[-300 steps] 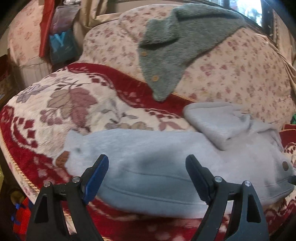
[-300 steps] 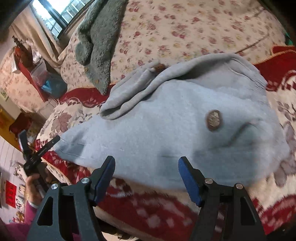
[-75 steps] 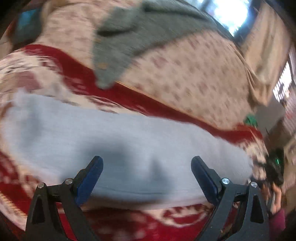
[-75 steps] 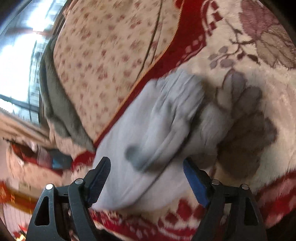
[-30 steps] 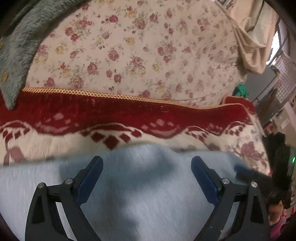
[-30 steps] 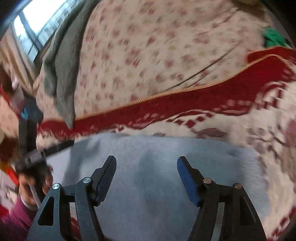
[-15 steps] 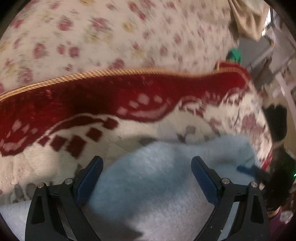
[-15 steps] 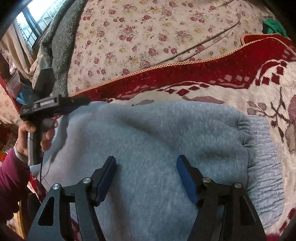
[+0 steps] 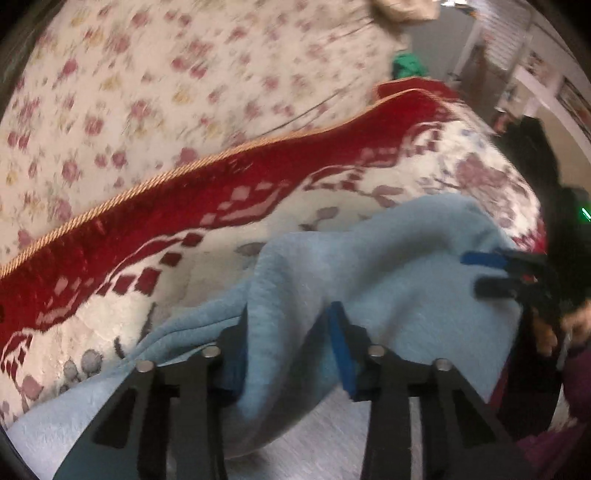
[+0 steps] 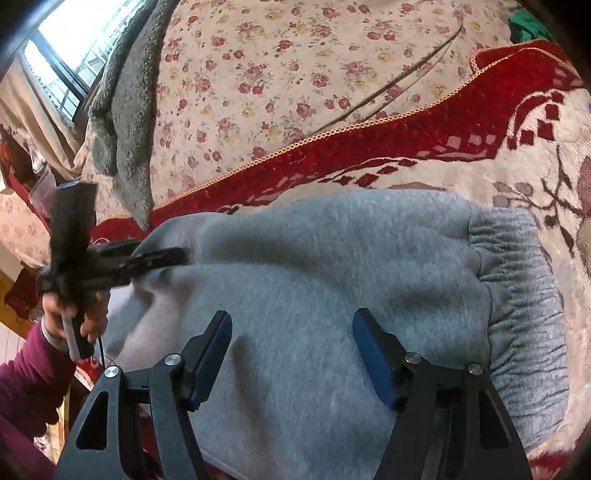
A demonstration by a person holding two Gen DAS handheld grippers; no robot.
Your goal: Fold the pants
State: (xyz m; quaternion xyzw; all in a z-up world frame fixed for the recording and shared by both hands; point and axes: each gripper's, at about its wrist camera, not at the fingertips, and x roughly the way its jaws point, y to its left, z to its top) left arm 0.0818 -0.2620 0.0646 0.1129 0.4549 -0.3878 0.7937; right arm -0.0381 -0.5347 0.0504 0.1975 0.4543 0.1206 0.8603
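Note:
Light grey-blue pants (image 10: 332, 258) lie across the blanket on the sofa, with the elastic waistband (image 10: 517, 277) at the right. My left gripper (image 9: 288, 314) has its jaws closing, and a raised fold of the pants (image 9: 388, 266) is pinched between the blue pads. In the right wrist view the left gripper (image 10: 162, 256) pulls a ridge of cloth up at the pants' left end. My right gripper (image 10: 291, 317) hovers open over the middle of the pants with nothing gripped. The right gripper (image 9: 474, 272) also appears in the left wrist view, at the far edge of the cloth.
A red and cream blanket (image 10: 480, 122) covers the seat under the pants. The floral backrest (image 10: 295, 74) rises behind, with a grey-green fleece garment (image 10: 125, 122) draped over it. A hand in a maroon sleeve (image 10: 29, 369) holds the left gripper. Something green (image 10: 524, 26) sits top right.
The left gripper's jaws have come together on a fold of the pants and the cloth now bunches up between them; its view has rolled and shifted. The right gripper has barely moved.

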